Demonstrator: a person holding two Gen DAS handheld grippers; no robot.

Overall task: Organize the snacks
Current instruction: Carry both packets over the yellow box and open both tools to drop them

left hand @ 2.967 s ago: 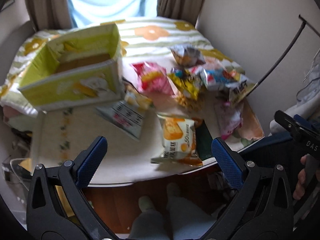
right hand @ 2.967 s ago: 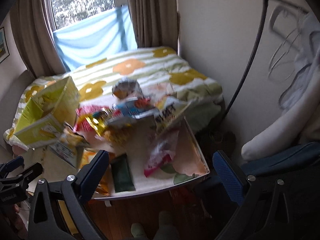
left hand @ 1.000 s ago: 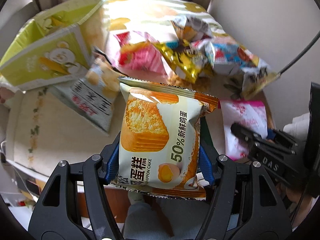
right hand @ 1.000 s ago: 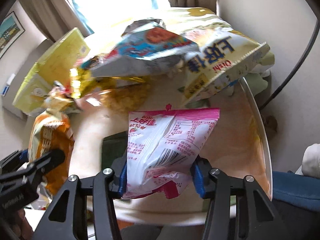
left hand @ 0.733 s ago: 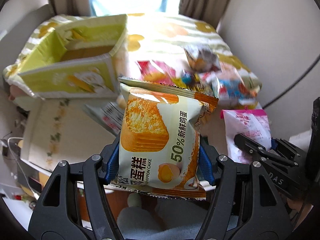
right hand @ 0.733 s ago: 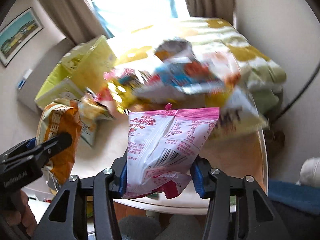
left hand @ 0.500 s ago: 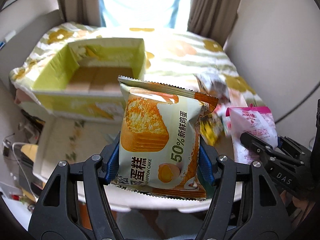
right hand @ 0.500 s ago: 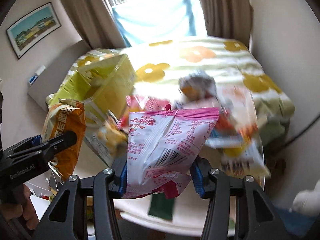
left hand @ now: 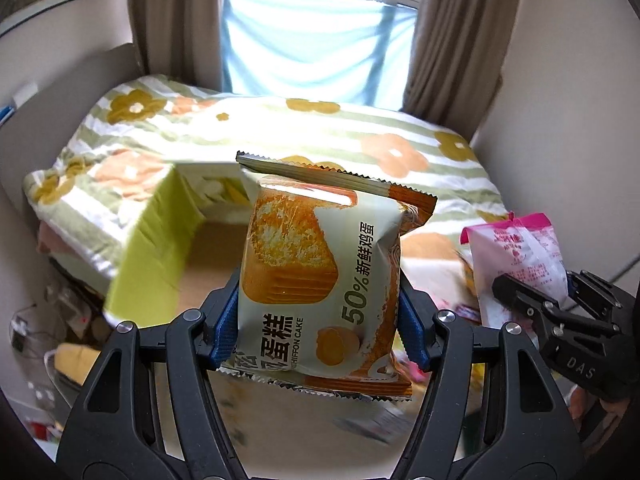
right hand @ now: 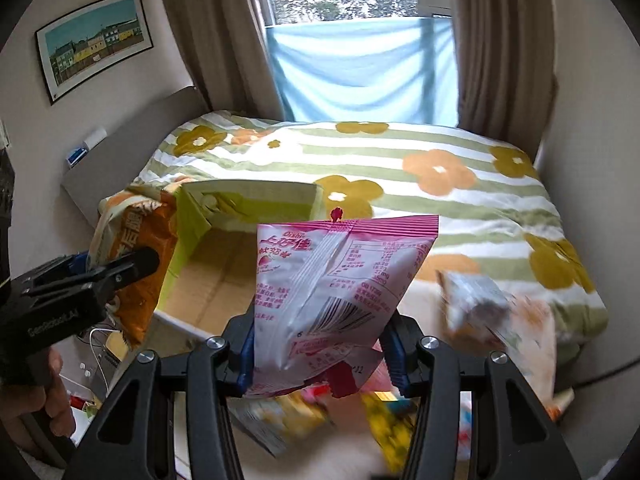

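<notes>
cake packet: "50%", "CHIFFON CAKE" | pink snack bag: "Oishi" | right gripper: "DAS"

Both tools are black plastic frames with triangular cut-outs and silver screw heads at the joints. The left gripper and the right gripper carry ribbed blue pads on their fingers. White lettering marks their sides.

A: Where is the box?
B: In front of the bed, open on top.
A: And the two packets?
B: The cake packet hangs left of the box, the chip bag right. More snacks lie further right.
</notes>
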